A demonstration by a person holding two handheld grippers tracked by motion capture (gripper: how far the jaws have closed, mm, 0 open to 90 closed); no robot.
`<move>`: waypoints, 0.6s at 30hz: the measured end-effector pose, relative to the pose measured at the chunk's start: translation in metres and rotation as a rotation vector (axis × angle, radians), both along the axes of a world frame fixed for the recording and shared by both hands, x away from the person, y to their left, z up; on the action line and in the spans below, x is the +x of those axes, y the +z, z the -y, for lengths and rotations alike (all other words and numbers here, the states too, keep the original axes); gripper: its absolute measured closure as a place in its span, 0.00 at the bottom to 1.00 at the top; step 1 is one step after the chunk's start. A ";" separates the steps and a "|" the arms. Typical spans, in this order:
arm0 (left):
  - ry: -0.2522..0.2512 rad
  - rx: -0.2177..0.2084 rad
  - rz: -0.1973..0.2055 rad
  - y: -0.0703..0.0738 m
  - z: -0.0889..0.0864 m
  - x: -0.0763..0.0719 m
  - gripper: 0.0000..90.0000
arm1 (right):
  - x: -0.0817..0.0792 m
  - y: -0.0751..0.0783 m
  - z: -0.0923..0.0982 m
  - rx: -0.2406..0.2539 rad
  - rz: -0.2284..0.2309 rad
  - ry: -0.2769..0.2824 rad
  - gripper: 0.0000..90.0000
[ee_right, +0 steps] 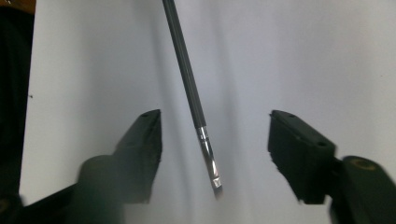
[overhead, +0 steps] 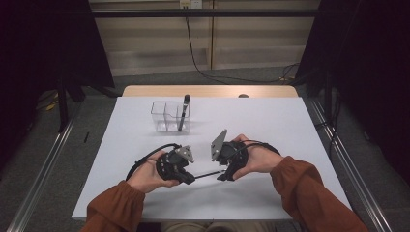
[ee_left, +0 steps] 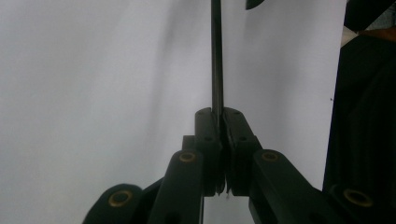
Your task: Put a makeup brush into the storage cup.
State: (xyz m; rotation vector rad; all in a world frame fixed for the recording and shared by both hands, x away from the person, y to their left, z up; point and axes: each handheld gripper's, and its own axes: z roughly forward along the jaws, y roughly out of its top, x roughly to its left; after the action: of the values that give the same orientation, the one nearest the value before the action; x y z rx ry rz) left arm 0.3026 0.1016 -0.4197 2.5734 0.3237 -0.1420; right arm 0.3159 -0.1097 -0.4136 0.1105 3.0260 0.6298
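thin dark brush (ee_right: 189, 79) w/ a silver ferrule end hangs level above the white bench (overhead: 270, 125), between both hands. left tool (ee_left: 218, 140) is clamped on its shaft, prob. to steady it for a handover. right tool (ee_right: 215, 135) has jaws wide apart, brush tip sitting in the gap, touching neither. clear organizer (overhead: 170, 117) w/ another dark pen-like thing (overhead: 183, 112) upright in its right compartment stands farther back.
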 end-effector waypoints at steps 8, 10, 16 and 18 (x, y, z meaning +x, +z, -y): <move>0.025 -0.019 0.002 0.001 -0.009 0.000 0.95 | 0.002 0.003 0.014 0.056 -0.007 -0.075 0.20; 0.044 -0.029 -0.003 0.000 -0.012 -0.001 0.95 | 0.001 0.004 0.019 0.072 -0.005 -0.087 0.18; 0.064 -0.064 -0.009 -0.003 -0.022 -0.007 0.95 | -0.002 0.006 0.031 0.113 0.003 -0.136 0.12; 0.071 -0.071 -0.008 -0.005 -0.026 -0.008 0.95 | -0.003 0.005 0.036 0.130 0.004 -0.146 0.10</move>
State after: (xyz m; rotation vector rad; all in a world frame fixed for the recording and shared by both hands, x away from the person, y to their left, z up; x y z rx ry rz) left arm 0.2944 0.1272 -0.4242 2.4885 0.4058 -0.1353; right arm 0.3129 -0.1454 -0.4086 0.3313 2.9358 0.8110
